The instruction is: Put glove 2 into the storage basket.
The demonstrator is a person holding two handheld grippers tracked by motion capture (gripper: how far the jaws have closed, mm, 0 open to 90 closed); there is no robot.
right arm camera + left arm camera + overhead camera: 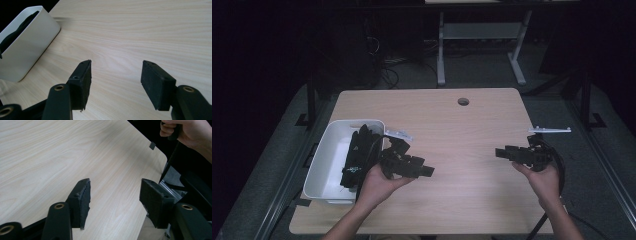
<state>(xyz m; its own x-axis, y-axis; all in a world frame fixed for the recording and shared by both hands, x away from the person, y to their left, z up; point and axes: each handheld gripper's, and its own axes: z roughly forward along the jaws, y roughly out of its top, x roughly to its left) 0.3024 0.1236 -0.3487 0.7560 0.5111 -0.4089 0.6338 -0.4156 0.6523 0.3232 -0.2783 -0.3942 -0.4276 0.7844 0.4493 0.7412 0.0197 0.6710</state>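
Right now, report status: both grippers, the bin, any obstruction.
Left gripper open, empty. Right gripper open, empty. White plastic bin at table's left edge, black items inside. Light wooden tabletop between grippers bare.

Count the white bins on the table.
1. A single white bin sits at the table's left edge, beside the left gripper, with dark items inside it. The right gripper view shows it too.

A white bin [323, 165] sits at the left edge of the pale wooden counter [462, 135], with black items [358, 152] piled inside it. Just right of the bin, a hand [377, 186] holds the left gripper [424, 171] over the counter. Well to the bin's right, the other hand [543, 180] holds the right gripper [501, 152], pointing back toward the bin.
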